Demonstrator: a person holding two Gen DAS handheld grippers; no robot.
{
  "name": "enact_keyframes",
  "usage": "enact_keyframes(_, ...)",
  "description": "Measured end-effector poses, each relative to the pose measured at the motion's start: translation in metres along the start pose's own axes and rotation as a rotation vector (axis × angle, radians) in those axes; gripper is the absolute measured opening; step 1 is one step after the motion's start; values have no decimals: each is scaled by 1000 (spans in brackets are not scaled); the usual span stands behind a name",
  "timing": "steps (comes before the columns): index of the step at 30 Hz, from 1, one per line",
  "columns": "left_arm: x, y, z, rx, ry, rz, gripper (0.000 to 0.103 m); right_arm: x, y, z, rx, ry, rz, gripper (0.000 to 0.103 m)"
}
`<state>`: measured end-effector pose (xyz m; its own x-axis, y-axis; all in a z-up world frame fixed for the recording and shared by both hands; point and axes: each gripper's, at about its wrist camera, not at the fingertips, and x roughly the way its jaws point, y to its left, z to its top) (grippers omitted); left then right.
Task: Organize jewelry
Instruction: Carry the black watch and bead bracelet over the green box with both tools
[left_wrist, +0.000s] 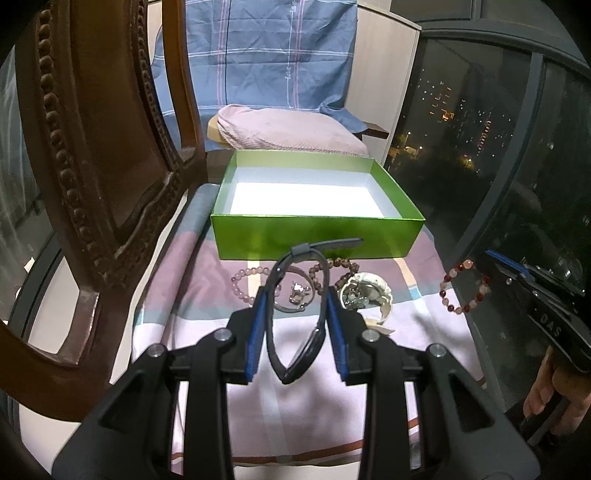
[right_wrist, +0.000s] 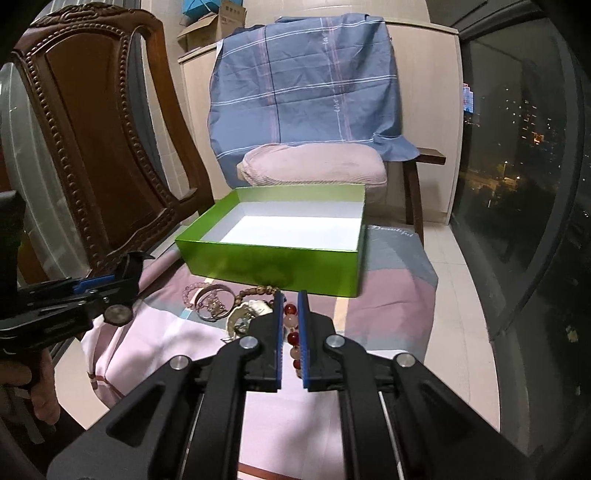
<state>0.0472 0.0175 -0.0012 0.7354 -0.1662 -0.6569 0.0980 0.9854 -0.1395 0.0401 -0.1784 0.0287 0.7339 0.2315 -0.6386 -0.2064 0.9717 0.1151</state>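
Observation:
An open green box (left_wrist: 317, 232) with an empty white inside stands on a cloth-covered seat; it also shows in the right wrist view (right_wrist: 273, 266). My left gripper (left_wrist: 295, 295) is shut on a dark wristband (left_wrist: 295, 332), held above the cloth in front of the box. My right gripper (right_wrist: 290, 299) is shut on a red and pink bead bracelet (right_wrist: 291, 332), which hangs in the air at the right in the left wrist view (left_wrist: 465, 288). On the cloth lie a pink bead bracelet (left_wrist: 243, 280), a silver bangle (left_wrist: 295, 291), a brown bead bracelet (left_wrist: 340, 264) and a pale watch (left_wrist: 365, 291).
A carved wooden chair back (left_wrist: 92, 166) rises at the left. A pink cushion (left_wrist: 288, 129) and blue plaid sheet (left_wrist: 258, 55) lie behind the box. Dark windows (left_wrist: 480, 129) run along the right. The seat cloth (right_wrist: 388, 295) ends at a tiled floor (right_wrist: 461, 332).

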Motion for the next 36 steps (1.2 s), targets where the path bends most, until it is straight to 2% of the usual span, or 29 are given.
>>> enact_keyframes(27, 2, 1, 2, 4, 6, 28, 31, 5, 3, -5, -8, 14, 4, 8)
enact_keyframes(36, 8, 2, 17, -7, -5, 34, 32, 2, 8, 11, -6, -5, 27, 8)
